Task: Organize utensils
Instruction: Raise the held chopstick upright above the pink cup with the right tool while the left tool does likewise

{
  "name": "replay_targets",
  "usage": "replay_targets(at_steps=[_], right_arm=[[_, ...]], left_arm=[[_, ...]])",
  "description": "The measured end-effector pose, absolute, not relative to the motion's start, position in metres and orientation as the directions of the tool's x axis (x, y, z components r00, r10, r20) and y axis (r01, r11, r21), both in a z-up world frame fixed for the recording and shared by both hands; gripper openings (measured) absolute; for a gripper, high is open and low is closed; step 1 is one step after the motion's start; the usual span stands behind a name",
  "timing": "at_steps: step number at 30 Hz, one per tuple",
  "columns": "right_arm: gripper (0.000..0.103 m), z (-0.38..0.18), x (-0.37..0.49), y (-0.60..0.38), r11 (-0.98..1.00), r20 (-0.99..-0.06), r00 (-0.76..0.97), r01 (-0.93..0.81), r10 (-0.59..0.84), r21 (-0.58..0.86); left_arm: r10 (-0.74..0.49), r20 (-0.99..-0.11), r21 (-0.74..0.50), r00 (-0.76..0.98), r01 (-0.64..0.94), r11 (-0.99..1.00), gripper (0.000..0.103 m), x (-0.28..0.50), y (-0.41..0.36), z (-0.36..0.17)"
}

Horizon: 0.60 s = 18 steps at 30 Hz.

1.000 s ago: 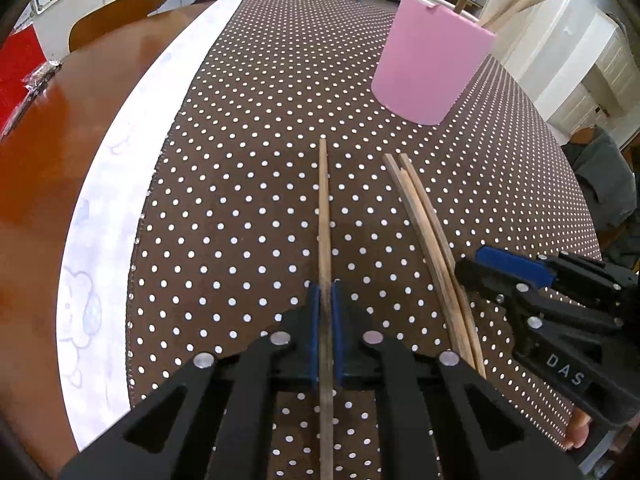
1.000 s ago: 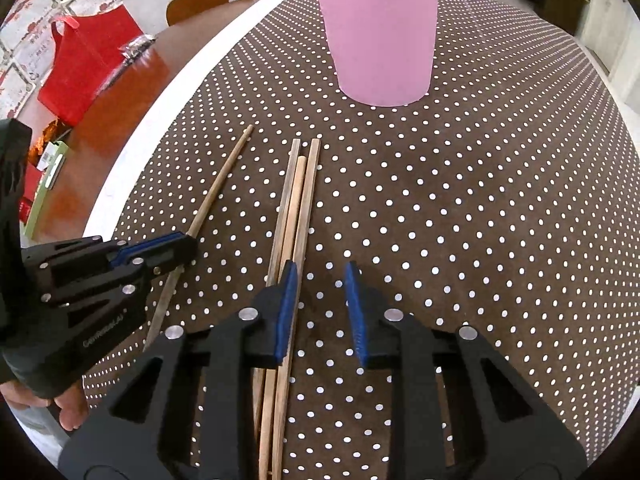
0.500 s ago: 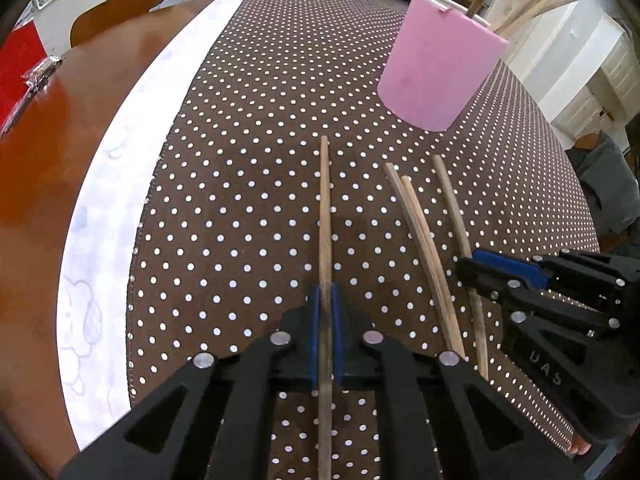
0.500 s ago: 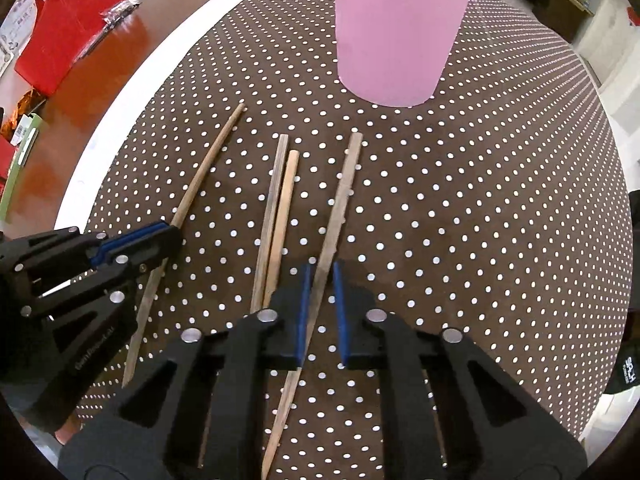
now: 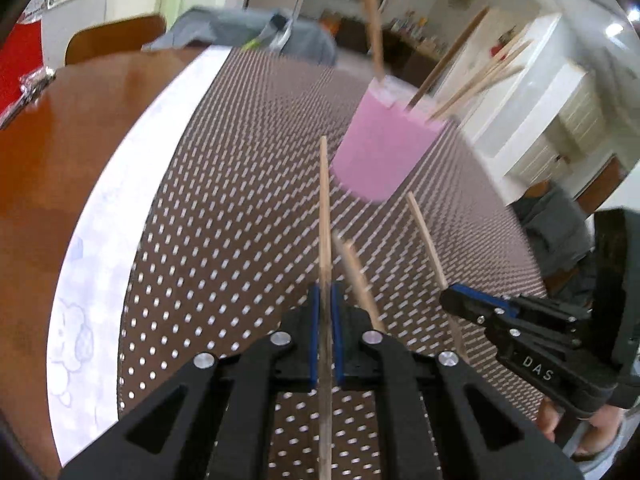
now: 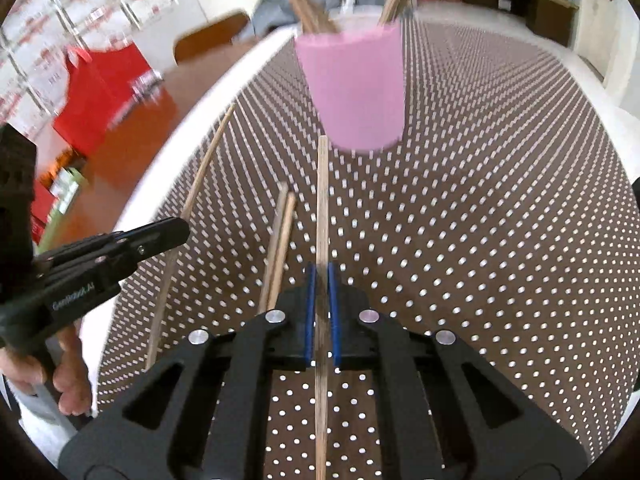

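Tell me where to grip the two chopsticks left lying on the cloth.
Take the two chopsticks near their near ends, coming from above with one finger on each side, probably together. They lie touching, flat on the dotted cloth, pointing toward the pink cup.

Left gripper [image 5: 325, 308]: jaws closed on a wooden chopstick [image 5: 324, 216] that points toward the pink cup [image 5: 384, 152], which holds several sticks. Right gripper [image 5: 452, 300] sits at the right, gripping a second chopstick [image 5: 426, 240]. Two loose chopsticks [image 5: 358, 276] lie between them on the polka-dot cloth [image 5: 224, 208] over the tabletop [image 5: 60, 152]; the background is motion-blurred.
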State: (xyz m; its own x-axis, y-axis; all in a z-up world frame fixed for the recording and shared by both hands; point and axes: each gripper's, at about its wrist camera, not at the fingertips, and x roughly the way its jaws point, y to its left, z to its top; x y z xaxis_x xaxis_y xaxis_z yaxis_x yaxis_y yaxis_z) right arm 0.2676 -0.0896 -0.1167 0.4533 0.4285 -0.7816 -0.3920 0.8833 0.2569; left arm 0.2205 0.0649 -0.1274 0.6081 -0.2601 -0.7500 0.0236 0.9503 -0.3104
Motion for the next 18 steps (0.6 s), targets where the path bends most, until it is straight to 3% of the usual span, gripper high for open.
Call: replay_targets(at_steps=[4, 9, 18], right_arm=[[0.007, -0.097, 0.255, -0.105, 0.871, -0.697, 0.536, -0.397, 0.477, 0.29], [0.007, -0.059, 0.247, -0.123, 0.854, -0.531, 0.669, -0.417, 0.521, 0.312], [0.007, -0.004, 0.237, -0.15, 0.846, -0.231, 0.825, -0.448, 0.515, 0.289]], left_arm=[[-0.285, -0.648, -0.327, 0.706, 0.081, 0.942, 0.006, 0.21, 0.062, -0.098], [-0.325, -0.458, -0.352, 0.827, 0.166, 0.921, 0.006, 0.204, 0.057, -0.062], [-0.275, -0.145, -0.323, 0.951, 0.217, 0.921, 0.006, 0.227, 0.047, -0.02]])
